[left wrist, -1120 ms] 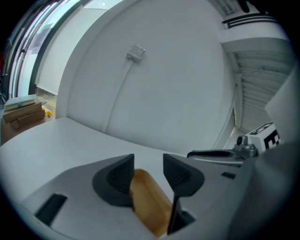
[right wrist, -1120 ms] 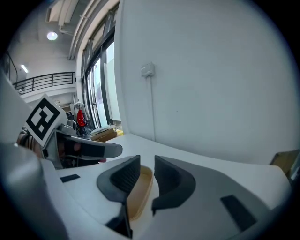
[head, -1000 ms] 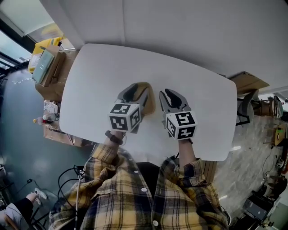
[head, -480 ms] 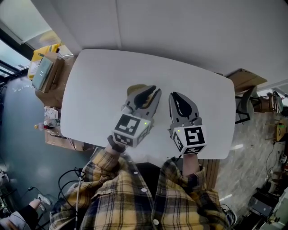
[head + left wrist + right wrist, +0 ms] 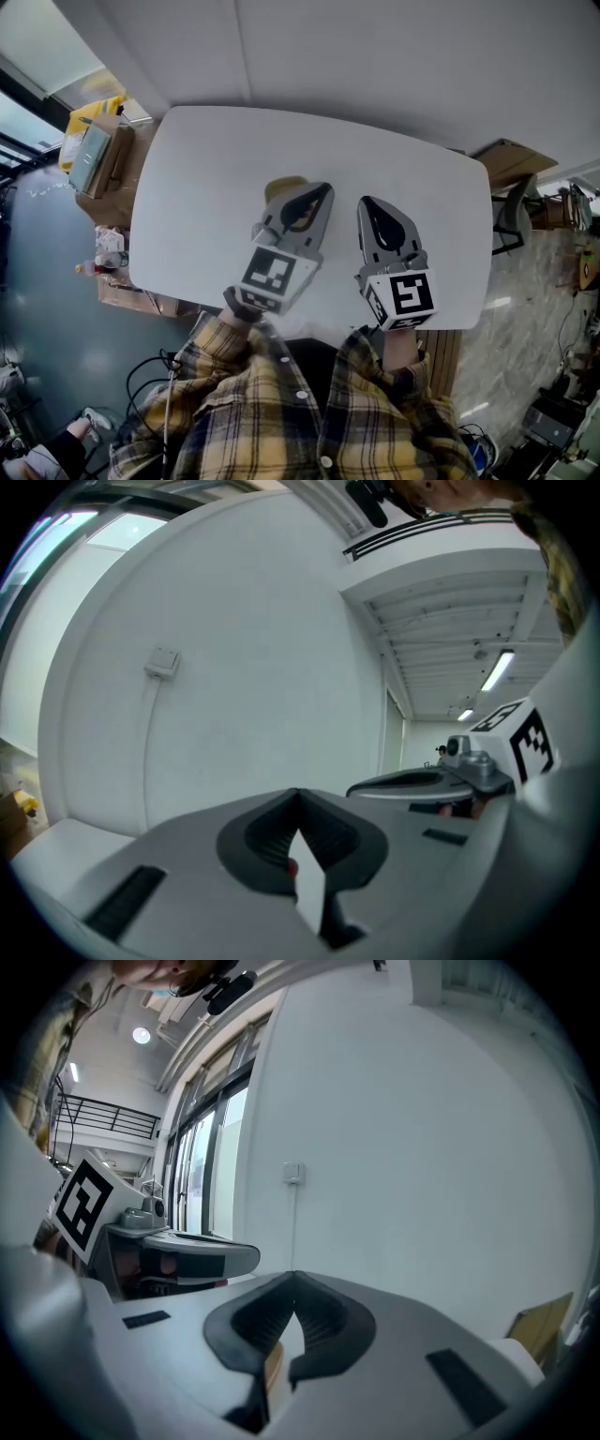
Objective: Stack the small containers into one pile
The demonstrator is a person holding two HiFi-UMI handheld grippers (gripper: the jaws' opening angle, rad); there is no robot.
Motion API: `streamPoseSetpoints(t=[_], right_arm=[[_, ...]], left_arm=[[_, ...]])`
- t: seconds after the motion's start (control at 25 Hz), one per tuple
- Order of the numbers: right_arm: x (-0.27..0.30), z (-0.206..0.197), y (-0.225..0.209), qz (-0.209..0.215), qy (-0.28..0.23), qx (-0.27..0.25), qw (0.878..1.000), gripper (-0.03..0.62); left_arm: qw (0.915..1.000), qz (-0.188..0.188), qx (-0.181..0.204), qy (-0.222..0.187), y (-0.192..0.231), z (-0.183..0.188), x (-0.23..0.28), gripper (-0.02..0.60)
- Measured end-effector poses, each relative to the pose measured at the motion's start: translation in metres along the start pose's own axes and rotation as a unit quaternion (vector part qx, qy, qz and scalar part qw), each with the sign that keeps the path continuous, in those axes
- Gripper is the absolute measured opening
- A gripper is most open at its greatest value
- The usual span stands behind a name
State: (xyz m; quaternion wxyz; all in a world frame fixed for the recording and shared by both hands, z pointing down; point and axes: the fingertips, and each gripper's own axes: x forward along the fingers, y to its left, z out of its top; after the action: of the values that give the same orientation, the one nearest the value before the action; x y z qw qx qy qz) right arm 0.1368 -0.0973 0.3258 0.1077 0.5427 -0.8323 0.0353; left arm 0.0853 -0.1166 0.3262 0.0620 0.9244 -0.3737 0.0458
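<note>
Tan pile [image 5: 281,187] sits near the middle of the white table [image 5: 206,169], half hidden under your left gripper [image 5: 324,189]. I can't tell how many containers are in it.

A second ago your left jaws were wide open right over it. Now they are shut tight with nothing in them, and the gripper has slid a bit to the right, off the pile. Your right gripper [image 5: 367,202], just to the right, has shut too, and it is also empty. Both gripper views show only the wall, not the pile.

No loose containers show on the table, so I think the stacking is done and you have let go.

Cardboard boxes [image 5: 94,155] sit off the far left edge. Another box [image 5: 511,164] and a chair [image 5: 511,220] sit off the right. Nothing on the table stands in your way.
</note>
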Motion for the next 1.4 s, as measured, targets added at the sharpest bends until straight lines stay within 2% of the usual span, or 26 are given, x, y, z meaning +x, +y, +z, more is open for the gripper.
streamPoseSetpoints(t=[0.28, 0.64, 1.24, 1.4], right_arm=[[-0.001, 0.008, 0.002, 0.013, -0.011, 0.003, 1.0, 0.015], [0.003, 0.015, 0.007, 0.031, -0.019, -0.005, 0.999, 0.015], [0.005, 0.01, 0.005, 0.032, -0.014, -0.002, 0.999, 0.015], [0.003, 0.011, 0.005, 0.034, -0.014, -0.005, 0.999, 0.015]], left_arm=[[0.9998, -0.004, 0.018, -0.007, -0.003, 0.007, -0.001, 0.018], [0.9998, 0.002, 0.019, -0.007, 0.0, 0.012, -0.003, 0.018], [0.9997, 0.01, 0.021, -0.011, 0.006, 0.011, -0.006, 0.017], [0.9994, 0.002, 0.033, -0.009, 0.004, 0.014, -0.004, 0.018]])
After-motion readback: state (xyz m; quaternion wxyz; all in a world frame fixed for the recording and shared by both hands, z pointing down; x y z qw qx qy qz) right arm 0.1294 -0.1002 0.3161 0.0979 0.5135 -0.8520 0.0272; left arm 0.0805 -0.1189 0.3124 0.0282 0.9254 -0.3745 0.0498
